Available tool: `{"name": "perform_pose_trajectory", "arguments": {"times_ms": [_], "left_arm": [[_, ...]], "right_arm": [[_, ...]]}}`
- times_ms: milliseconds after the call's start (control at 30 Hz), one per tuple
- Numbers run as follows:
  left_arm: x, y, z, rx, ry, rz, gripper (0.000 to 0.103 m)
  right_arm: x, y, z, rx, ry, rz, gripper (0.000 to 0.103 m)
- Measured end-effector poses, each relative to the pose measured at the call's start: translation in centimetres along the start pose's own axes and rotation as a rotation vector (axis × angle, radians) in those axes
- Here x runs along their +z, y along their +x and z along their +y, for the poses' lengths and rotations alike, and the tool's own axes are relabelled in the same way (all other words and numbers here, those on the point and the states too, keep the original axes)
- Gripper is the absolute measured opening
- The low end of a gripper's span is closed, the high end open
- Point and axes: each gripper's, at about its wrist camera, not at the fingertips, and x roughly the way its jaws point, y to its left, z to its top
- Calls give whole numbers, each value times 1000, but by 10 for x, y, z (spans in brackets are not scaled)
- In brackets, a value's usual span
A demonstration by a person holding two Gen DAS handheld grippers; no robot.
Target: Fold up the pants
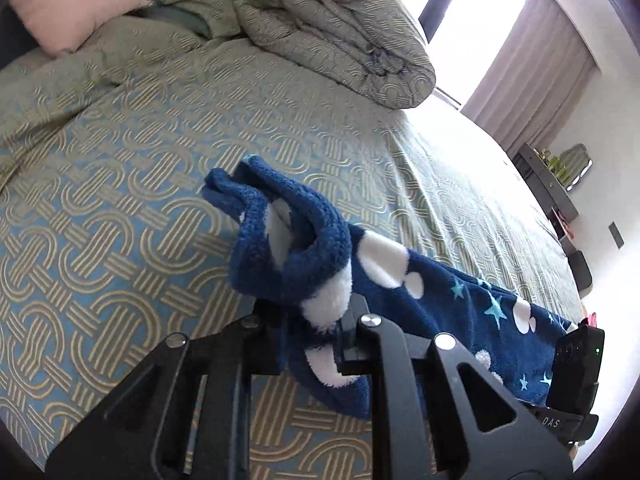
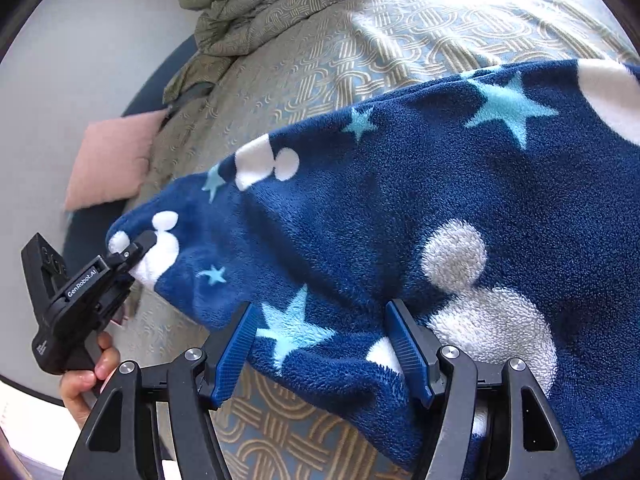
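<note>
The pants (image 2: 400, 208) are dark blue fleece with white spots and light blue stars. They hang stretched above the bed between both grippers. My left gripper (image 1: 310, 320) is shut on a bunched end of the pants (image 1: 304, 248); it also shows in the right wrist view (image 2: 136, 252), pinching the far left corner. My right gripper (image 2: 320, 340) has its blue-padded fingers (image 2: 234, 356) spread wide, with the pants' lower edge lying between them. The right gripper's body shows at the right edge of the left wrist view (image 1: 576, 364).
The bed (image 1: 120, 208) has a blue and beige patterned cover. A rolled duvet (image 1: 340, 36) lies at its far end, a pink pillow (image 1: 76, 4) at the head. A window and curtains (image 1: 528, 76) stand beyond, with a shelf (image 1: 552, 180) along the wall.
</note>
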Motion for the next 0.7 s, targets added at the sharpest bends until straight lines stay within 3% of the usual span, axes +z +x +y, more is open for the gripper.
{"name": "perform_pose_trajectory", "arguments": {"times_ms": [133, 300, 400, 533, 600, 700], "left_arm": [[11, -4, -56, -42, 136, -6, 18], [3, 6, -143, -130, 298, 25, 18], [-16, 18, -189, -209, 374, 78, 18], [-59, 40, -246, -282, 479, 188, 18], [-83, 52, -261, -284, 512, 251, 18], [-108, 63, -265, -229, 554, 288, 18]], "right_arm": [[9, -28, -23, 132, 72, -8, 68], [11, -85, -69, -100, 97, -134, 68], [-1, -101, -101, -32, 133, -110, 66], [-11, -114, -131, 71, 203, -140, 55], [-14, -118, -137, 101, 231, -156, 55], [-19, -131, -138, 82, 214, -191, 57]]}}
